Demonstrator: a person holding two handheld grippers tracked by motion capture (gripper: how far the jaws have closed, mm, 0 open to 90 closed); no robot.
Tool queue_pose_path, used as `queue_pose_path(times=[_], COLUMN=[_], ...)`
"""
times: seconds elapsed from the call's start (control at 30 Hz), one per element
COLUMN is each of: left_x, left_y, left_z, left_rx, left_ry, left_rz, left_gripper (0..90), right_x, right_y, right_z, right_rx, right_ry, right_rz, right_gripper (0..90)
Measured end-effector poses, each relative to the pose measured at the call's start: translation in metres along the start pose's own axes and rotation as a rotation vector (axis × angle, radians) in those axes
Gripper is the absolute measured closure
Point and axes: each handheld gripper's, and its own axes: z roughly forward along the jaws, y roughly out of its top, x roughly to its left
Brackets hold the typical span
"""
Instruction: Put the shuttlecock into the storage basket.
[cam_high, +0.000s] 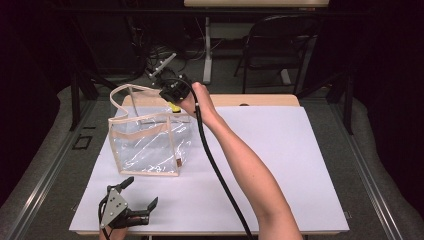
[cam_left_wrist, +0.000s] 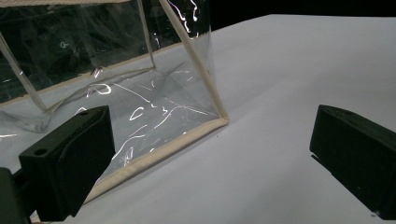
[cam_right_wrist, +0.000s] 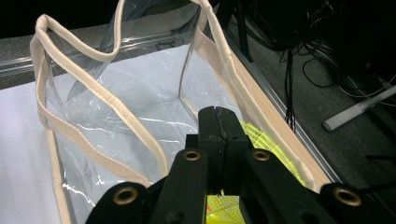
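right gripper (cam_right_wrist: 217, 126) closed on yellow mesh (cam_right_wrist: 261, 140) | left gripper (cam_left_wrist: 210, 154) fingers wide, empty

White-topped table (cam_high: 280, 165) bearing a clear plastic bag (cam_high: 150, 145) at its left rear; left gripper (cam_high: 131, 202) rests just before the bag.
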Motion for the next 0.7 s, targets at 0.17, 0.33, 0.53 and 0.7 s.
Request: queue_pose_path(times=[0.17, 0.33, 0.53, 0.7], left_x=[0.0, 0.0, 0.0, 0.0], left_y=[0.0, 0.0, 0.0, 0.0], left_z=[0.0, 0.0, 0.0, 0.0], left_rx=[0.0, 0.001, 0.0, -0.001], left_ry=[0.002, 0.002, 0.001, 0.001], left_rz=[0.001, 0.002, 0.0, 0.001], left_gripper=[0.0, 0.0, 0.0, 0.0], right_x=[0.001, 0.002, 0.003, 0.003], right_y=[-0.003, -0.005, -0.006, -0.007], right_z=[0.003, 0.007, 0.01, 0.012], right_rx=[0.005, 0.016, 0.029, 0.042], right_ry=[0.009, 0.018, 0.027, 0.039], right_rz=[0.002, 0.002, 0.01, 0.016], right_gripper=[90.0, 90.0, 89.8, 89.5])
